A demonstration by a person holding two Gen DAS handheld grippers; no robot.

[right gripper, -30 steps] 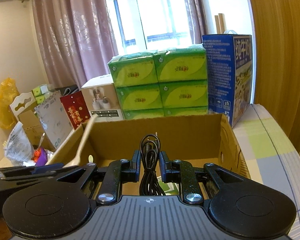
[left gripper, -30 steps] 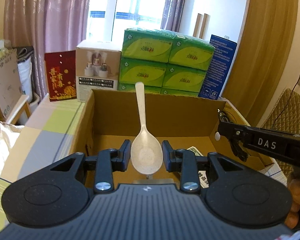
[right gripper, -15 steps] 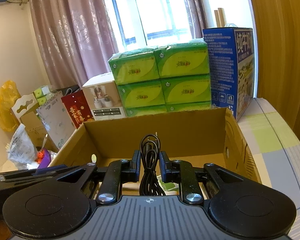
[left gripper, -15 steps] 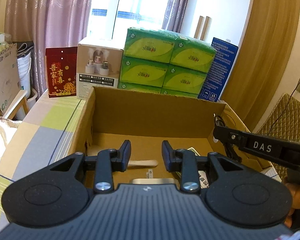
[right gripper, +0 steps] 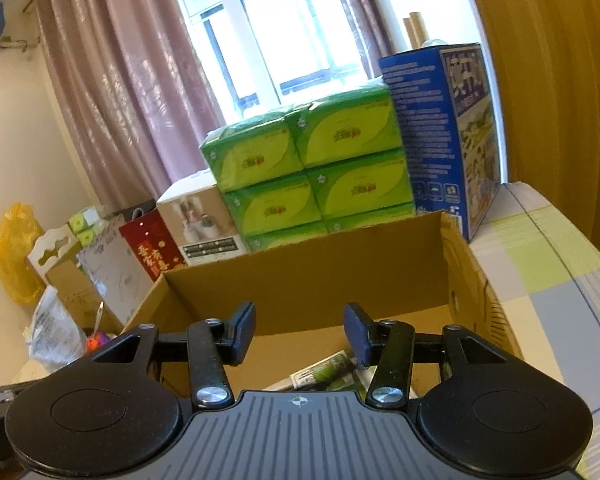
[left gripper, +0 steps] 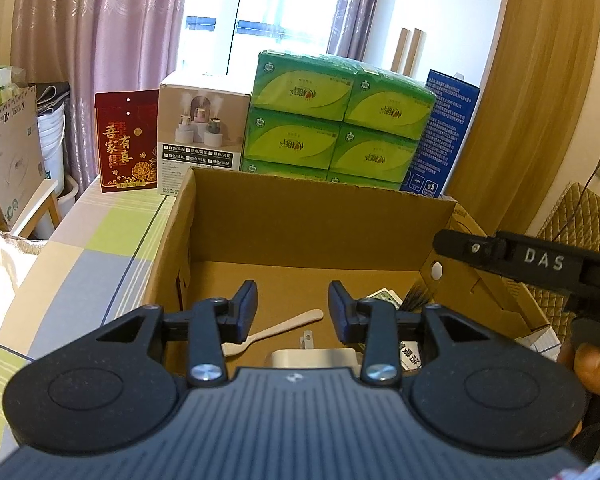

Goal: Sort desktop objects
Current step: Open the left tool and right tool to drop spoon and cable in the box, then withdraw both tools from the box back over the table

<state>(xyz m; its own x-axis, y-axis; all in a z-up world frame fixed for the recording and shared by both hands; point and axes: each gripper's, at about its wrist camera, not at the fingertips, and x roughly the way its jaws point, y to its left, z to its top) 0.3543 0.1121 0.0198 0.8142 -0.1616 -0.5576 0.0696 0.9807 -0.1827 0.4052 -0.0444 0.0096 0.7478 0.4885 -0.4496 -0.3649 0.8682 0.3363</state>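
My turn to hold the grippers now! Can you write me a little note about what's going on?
Left gripper: open, holding nothing, above the cardboard box.
Right gripper: open, holding nothing, above the same box.
In the box: the spoon, a white charger, some paper packets. The cable is not in view.
Done: the spoon is in the box.
Left: the pictures show nothing else waiting to be sorted; check the table.

Green tissue packs (left gripper: pixel 340 120) stacked before window, flanked by blue carton (left gripper: pixel 440 136), white humidifier box (left gripper: pixel 200 128), red gift box (left gripper: pixel 126 148); mauve curtains (right gripper: pixel 132 92) behind
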